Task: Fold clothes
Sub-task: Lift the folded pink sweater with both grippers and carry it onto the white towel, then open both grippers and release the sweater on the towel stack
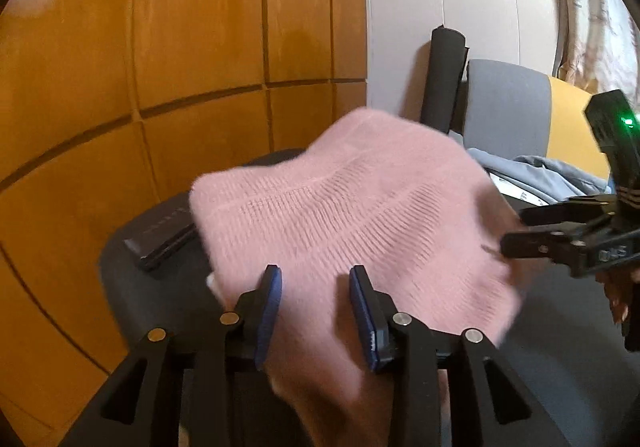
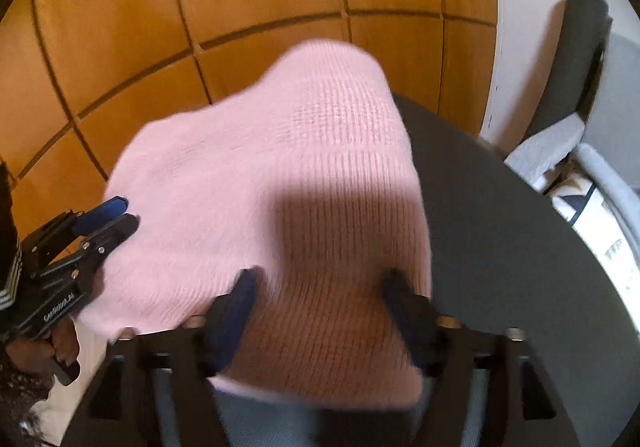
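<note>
We see the pink knit (image 1: 344,207) spread over the round grey table (image 2: 500,231), reaching its far edge. Our left claw (image 1: 316,287) stands half-wide and our right claw (image 2: 320,287) wide, cloth between their jaws, grip unclear. Wood panels (image 1: 160,47) and a chair (image 1: 504,107) stand behind.

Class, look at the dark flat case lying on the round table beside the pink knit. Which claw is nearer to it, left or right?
Left. The left claw sits at the pink knit edge near the dark case; the right claw is across the knit, on its far side.
</note>
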The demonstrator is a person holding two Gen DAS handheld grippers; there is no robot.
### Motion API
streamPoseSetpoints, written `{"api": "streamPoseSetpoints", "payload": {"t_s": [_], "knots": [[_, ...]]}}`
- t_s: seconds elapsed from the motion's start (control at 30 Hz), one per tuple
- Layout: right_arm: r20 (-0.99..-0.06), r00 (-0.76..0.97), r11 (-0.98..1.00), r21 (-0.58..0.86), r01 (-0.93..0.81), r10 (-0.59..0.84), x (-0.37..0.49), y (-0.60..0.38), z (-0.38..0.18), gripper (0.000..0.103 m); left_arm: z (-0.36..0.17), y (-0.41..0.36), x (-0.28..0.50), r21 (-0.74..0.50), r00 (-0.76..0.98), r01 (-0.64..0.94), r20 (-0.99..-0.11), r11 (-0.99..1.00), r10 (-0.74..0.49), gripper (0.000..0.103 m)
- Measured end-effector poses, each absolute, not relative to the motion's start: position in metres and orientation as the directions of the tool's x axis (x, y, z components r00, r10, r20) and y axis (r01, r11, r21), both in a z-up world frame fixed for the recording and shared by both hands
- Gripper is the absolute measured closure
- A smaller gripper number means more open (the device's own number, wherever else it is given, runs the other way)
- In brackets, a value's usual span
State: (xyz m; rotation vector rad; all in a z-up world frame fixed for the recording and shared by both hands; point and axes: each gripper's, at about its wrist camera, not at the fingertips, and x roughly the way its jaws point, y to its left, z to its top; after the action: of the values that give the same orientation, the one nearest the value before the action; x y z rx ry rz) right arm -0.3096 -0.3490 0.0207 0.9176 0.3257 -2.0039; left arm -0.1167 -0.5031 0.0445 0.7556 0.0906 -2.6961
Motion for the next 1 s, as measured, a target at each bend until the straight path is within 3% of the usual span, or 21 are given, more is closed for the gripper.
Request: {"api": "streamPoseSetpoints", "payload": {"t_s": [0.03, 0.1, 0.23, 0.47, 0.57, 0.8, 0.9, 1.0], "knots": [[-0.703, -0.356, -0.590, 0.112, 0.800, -0.616, -0.303, -0.342, 0.024, 0.010, 0.048, -0.495, -0.104, 0.046, -0.803, 0.351, -0.500, -0.935, -0.326, 0.067], [-0.675, -0.380, -0.617, 0.144, 0.774, -0.633, -0.287, -0.322, 0.031, 0.008, 0.052, -0.477, -0.087, 0.046, -0.804, 0.381, -0.478, -0.924, -0.355, 0.066], [-0.660, -0.380, -0.651, 0.222, 0.726, -0.649, -0.251, -0.291, 0.033, 0.000, 0.050, -0.457, -0.051, -0.084, -0.792, 0.424, -0.517, -0.901, -0.324, 0.065], [-0.685, -0.452, -0.709, 0.135, 0.692, -0.571, -0.163, -0.263, 0.046, 0.000, 0.036, -0.458, -0.011, -0.276, -0.728, 0.566, -0.610, -0.777, -0.313, 0.065], [-0.681, -0.484, -0.712, 0.079, 0.698, -0.550, -0.145, -0.267, 0.051, 0.000, 0.035, -0.452, -0.001, -0.269, -0.695, 0.603, -0.639, -0.751, -0.330, 0.065], [-0.674, -0.520, -0.706, 0.003, 0.708, -0.525, -0.107, -0.272, 0.053, 0.000, 0.046, -0.425, 0.004, -0.126, -0.636, 0.631, -0.649, -0.765, -0.418, 0.064], [-0.672, -0.551, -0.733, -0.017, 0.680, -0.495, -0.106, -0.267, 0.053, 0.000, 0.045, -0.416, -0.012, -0.118, -0.611, 0.605, -0.703, -0.787, -0.363, 0.064], [-0.679, -0.552, -0.750, -0.002, 0.662, -0.485, -0.109, -0.257, 0.053, 0.000, 0.043, -0.405, -0.017, -0.142, -0.637, 0.564, -0.702, -0.813, -0.320, 0.064]]}}
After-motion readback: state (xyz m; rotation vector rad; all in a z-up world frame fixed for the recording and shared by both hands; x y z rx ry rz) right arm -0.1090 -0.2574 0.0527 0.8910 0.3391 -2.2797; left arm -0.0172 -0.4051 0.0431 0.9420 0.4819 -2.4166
